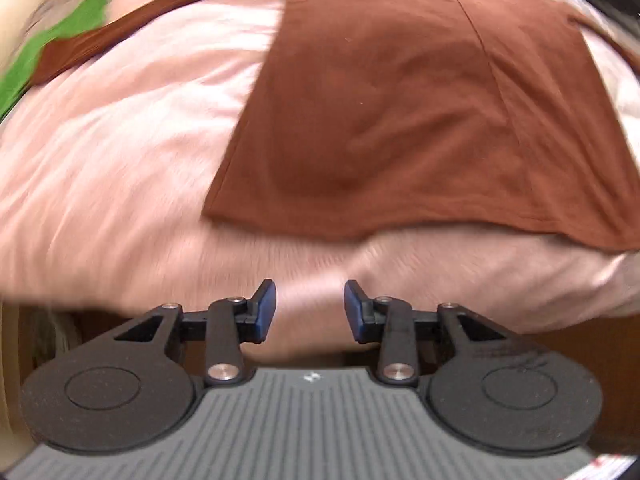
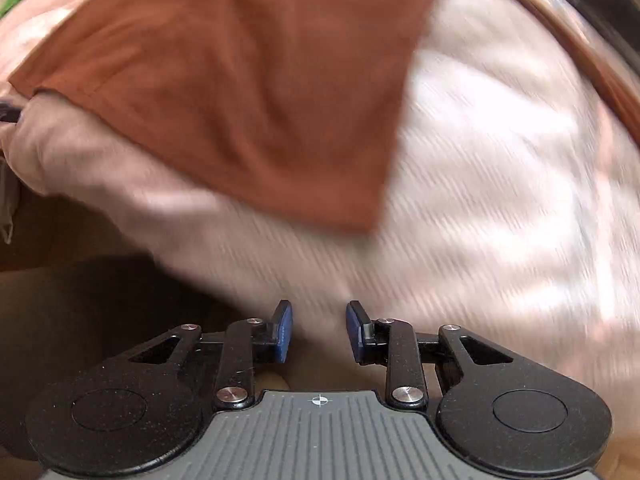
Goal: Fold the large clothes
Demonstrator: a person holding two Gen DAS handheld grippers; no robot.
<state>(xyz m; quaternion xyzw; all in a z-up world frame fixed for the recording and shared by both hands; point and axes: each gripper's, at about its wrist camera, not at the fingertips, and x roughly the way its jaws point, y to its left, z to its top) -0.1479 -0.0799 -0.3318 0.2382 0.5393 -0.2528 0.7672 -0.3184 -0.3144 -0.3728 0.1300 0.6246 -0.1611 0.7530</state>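
Note:
A rust-brown garment [image 1: 400,112] lies folded flat on a pale pink bed cover [image 1: 120,152]. Its near hem runs across the left wrist view, its near-left corner at mid-frame. My left gripper [image 1: 310,310] hangs open over the cover's near edge, short of that hem, with nothing between its blue pads [image 1: 266,312]. The same garment [image 2: 248,92] shows in the right wrist view, its near-right corner pointing down toward the lens. Below that corner my right gripper [image 2: 319,332] is open and empty over the pink cover [image 2: 500,184]. Both views are motion-blurred.
A green cloth [image 1: 52,44] lies at the far left of the bed. A brown band [image 1: 160,12] runs along the cover's far side. Dark floor [image 2: 80,280] and wooden bed frame lie below the cover's near edge.

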